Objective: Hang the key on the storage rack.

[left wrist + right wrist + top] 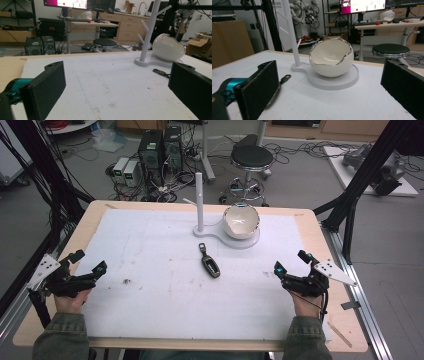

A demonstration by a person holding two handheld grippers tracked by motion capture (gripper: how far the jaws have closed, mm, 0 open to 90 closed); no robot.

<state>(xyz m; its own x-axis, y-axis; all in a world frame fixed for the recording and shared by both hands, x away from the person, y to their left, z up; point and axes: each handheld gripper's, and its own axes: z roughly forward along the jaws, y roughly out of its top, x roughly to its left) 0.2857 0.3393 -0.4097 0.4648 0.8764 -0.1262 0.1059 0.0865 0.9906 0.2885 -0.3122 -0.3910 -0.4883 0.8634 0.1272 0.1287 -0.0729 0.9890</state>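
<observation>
The car key (209, 262) lies flat on the white mat (150, 290) mid-tabletop, just in front of the white stand (200, 202) whose base carries the eggshell-shaped bowl (241, 220), well apart from the left gripper (89, 263) and right gripper (289, 260), both with fingers released and empty.

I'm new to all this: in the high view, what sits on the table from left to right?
Left gripper → key fob → egg-shaped bowl → right gripper.
</observation>
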